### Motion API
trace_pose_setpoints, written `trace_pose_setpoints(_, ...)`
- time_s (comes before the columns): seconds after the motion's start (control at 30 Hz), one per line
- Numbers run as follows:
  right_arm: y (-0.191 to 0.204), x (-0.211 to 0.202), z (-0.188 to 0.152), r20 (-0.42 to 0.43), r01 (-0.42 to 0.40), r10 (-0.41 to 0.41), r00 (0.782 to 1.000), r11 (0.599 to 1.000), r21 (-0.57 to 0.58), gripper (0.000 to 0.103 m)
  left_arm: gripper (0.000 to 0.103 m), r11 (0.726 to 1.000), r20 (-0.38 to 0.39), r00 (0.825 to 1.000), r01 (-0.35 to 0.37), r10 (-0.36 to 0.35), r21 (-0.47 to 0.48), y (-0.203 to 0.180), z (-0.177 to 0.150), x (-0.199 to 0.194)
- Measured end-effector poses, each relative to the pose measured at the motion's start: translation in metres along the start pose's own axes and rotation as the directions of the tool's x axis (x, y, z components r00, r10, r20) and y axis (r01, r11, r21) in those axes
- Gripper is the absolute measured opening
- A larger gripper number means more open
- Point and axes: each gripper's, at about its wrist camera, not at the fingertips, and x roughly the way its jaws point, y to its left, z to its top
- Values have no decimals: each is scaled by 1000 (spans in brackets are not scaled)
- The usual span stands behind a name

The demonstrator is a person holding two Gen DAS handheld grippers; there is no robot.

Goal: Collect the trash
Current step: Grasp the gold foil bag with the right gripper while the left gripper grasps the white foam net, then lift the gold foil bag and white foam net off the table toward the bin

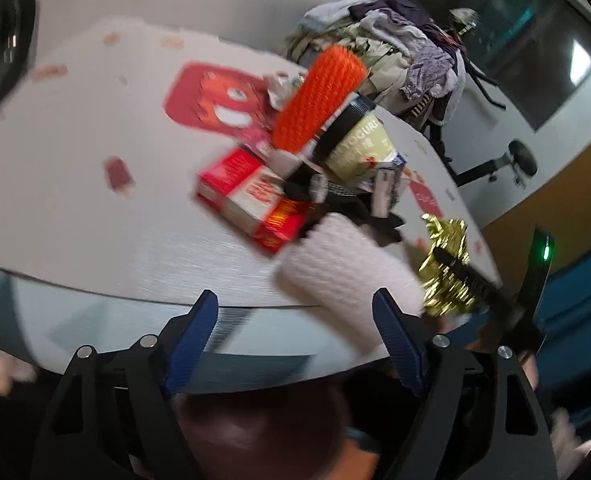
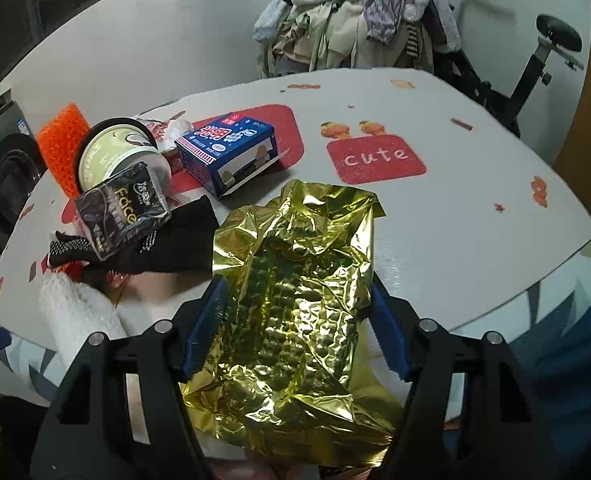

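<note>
Through the left wrist camera, I see my left gripper at the near edge of the counter, its blue fingers spread with nothing between them. The clutter lies ahead and to the right of them: a white fuzzy cloth just past the right finger, then a red box, a cup and an orange brush farther on. The frame is smeared, so finer contacts I cannot read. At the far right of this view the gold foil sits in the other gripper, well off the left fingers' line. Through the right wrist camera, my right gripper has that gold foil directly between its fingers. The sheet's long axis runs away from me along the pointing line, from under the camera out onto the counter. Its side edges reach both pads, and I judge the left pad is touching; whether the foil is truly pinched I cannot tell, as the sheet looks barely squeezed. A blue carton, a black packet and a black glove lie to the left, apart from the fingers. My right hand is plainly the nearer one, and the foil is centred, so I think closing further is all the next move needs.
</note>
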Motion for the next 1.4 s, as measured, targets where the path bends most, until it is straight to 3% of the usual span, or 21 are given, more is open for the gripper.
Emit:
trace_pose_setpoints(0.17, 0, -20, -7, 54, -26, 28, 998, 999, -33, 69, 77, 985, -65, 996, 45, -57, -165, -17, 11, 27)
trace_pose_setpoints(0.4, -10, -37, -15, 99, -52, 57, 993, 997, -53, 69, 78, 941, -121, 992, 3, -46, -340, -25, 18, 64)
trace_pose_setpoints(0.5, -18, -37, -17, 87, -68, 69, 994, 998, -16, 69, 76, 939, -138, 990, -41, -6, -340, -23, 18, 77)
trace_pose_setpoints(0.6, -24, -38, -21, 81, -68, 68, 994, 998, -5, 69, 60, 971, -157, 986, -83, 48, -223, -32, 15, 78)
trace_pose_setpoints(0.7, -26, -42, -23, 84, -78, 78, 993, 997, -4, 69, 47, 986, -156, 987, -57, 32, -158, -32, 11, 69)
trace_pose_setpoints(0.83, -26, -50, -24, 94, -113, 112, 989, 994, 6, 69, 44, 997, -118, 991, -61, 66, 48, -46, 3, 47)
trace_pose_setpoints(1.03, -7, -59, -34, 92, -151, 155, 984, 987, -46, 69, 44, 942, -34, 995, -76, 92, 328, -59, -25, 6)
trace_pose_setpoints(1.27, 19, -66, -55, 61, -192, 198, 978, 977, -89, 69, 44, 914, 80, 996, -62, 33, 400, -44, -43, -37)
trace_pose_setpoints(1.4, 34, -72, -70, 50, -213, 222, 974, 968, -134, 70, 44, 884, 115, 992, -89, 40, 459, -36, -59, -48)
